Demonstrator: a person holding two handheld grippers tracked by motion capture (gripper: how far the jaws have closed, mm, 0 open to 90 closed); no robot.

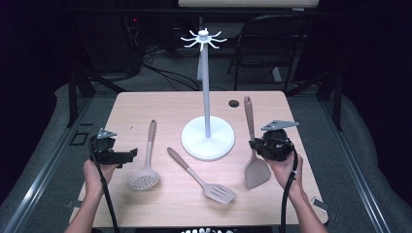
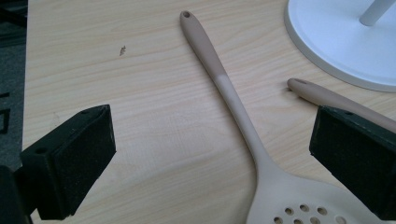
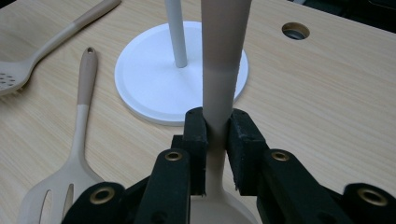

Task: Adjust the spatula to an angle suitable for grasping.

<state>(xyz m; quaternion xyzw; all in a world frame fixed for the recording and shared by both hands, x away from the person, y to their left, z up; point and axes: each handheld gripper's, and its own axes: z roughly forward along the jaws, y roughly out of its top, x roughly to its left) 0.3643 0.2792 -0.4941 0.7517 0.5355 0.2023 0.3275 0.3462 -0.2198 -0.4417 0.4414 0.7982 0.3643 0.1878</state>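
Solid turner (image 3: 223, 60) is clenched at its handle by right gripper (image 3: 217, 135), right of the hook stand (image 1: 207, 138) (hanging likely intended); lift needed next. Left gripper (image 2: 210, 158) is held released over skimmer (image 2: 233, 102).

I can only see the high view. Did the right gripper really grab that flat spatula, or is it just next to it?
Observer: It grabbed it. In the right gripper view, the right gripper has both fingers pressed on the solid spatula handle.
Operator: What about the left one?
Observer: The left gripper is open, with the skimmer handle lying on the table between its fingers, untouched.
Operator: Does the skimmer handle have a hole to hang it?
Observer: Yes, a small hole sits at the handle's tip, seen in the left gripper view.
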